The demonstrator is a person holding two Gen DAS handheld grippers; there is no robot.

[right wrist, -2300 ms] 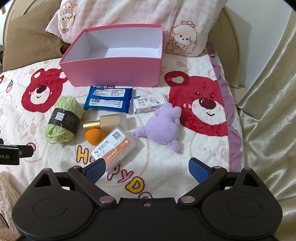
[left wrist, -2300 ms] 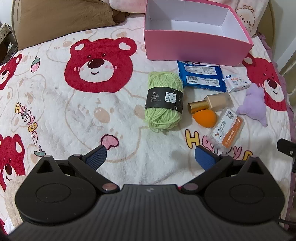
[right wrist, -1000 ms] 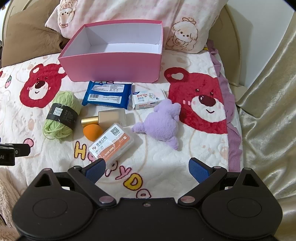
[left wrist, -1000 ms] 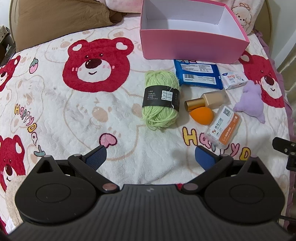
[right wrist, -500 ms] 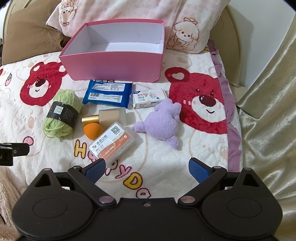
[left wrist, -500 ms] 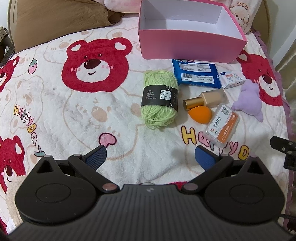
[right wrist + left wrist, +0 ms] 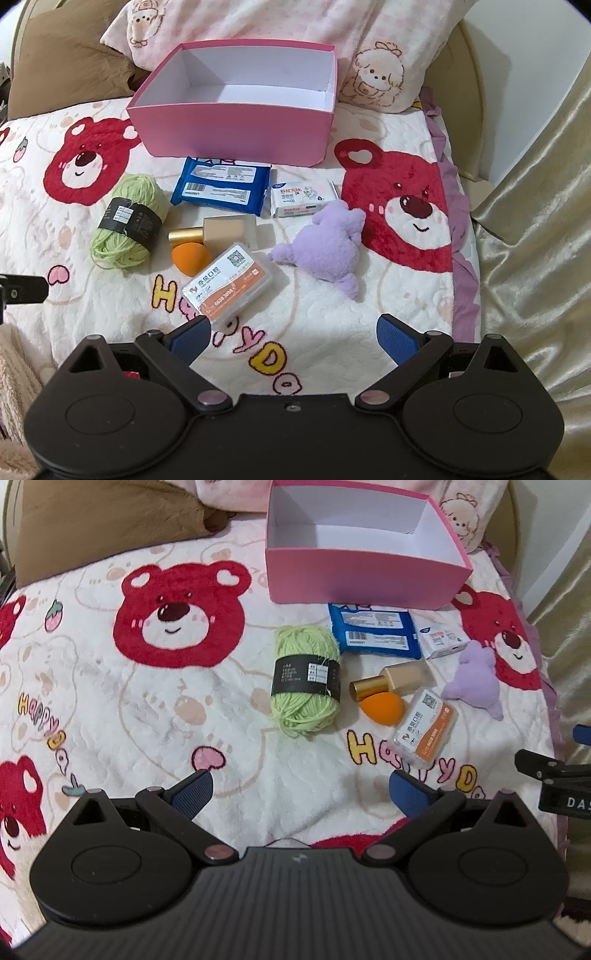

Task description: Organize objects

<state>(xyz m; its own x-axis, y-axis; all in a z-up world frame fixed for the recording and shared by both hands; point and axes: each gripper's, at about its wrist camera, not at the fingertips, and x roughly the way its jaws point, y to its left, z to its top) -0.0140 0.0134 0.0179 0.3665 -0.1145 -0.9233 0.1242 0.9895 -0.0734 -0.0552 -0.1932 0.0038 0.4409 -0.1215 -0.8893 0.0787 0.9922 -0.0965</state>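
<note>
An empty pink box stands at the far side of the bed. In front of it lie a green yarn ball, a blue wipes pack, a small white packet, a beige bottle with gold cap, an orange sponge, an orange-and-white clear case and a purple plush. My left gripper hovers open short of the yarn. My right gripper hovers open, its left pad by the case.
The bed is covered by a white blanket with red bears. A brown cushion and pink pillows lie behind the box. A gold curtain hangs at the right edge. The right gripper's finger shows at the left view's right side.
Both grippers have drifted slightly over the bed; the left view has shifted right and the items sit a little closer in the right view. Nothing on the bed has moved.
</note>
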